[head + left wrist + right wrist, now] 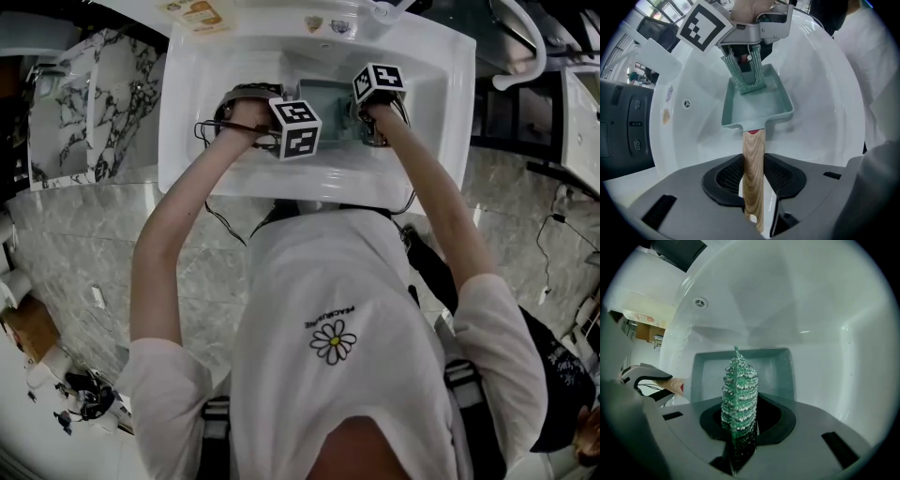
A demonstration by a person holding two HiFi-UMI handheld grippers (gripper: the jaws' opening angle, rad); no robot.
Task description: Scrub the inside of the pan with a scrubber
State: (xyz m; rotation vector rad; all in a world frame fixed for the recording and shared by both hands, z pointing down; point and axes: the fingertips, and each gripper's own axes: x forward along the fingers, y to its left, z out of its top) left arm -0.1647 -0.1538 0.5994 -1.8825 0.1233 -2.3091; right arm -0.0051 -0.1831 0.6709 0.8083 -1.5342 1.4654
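Observation:
A green rectangular pan (757,105) with a wooden handle (753,159) lies inside the white sink (820,93). My left gripper (753,177) is shut on that handle, its pads pressing both sides. My right gripper (740,425) is shut on a green mesh scrubber (739,390), which points down at the pan's inside (768,369). In the left gripper view the scrubber (746,75) hangs from the right gripper (752,33) over the pan's far end. In the head view both grippers (296,128) (377,86) are low in the basin over the pan (330,101).
The sink's overflow hole (699,302) is on the far wall. The basin rim (187,112) surrounds both arms closely. A marble floor (84,234) and a dark appliance (623,117) lie outside the sink. Cables (220,220) trail from the grippers.

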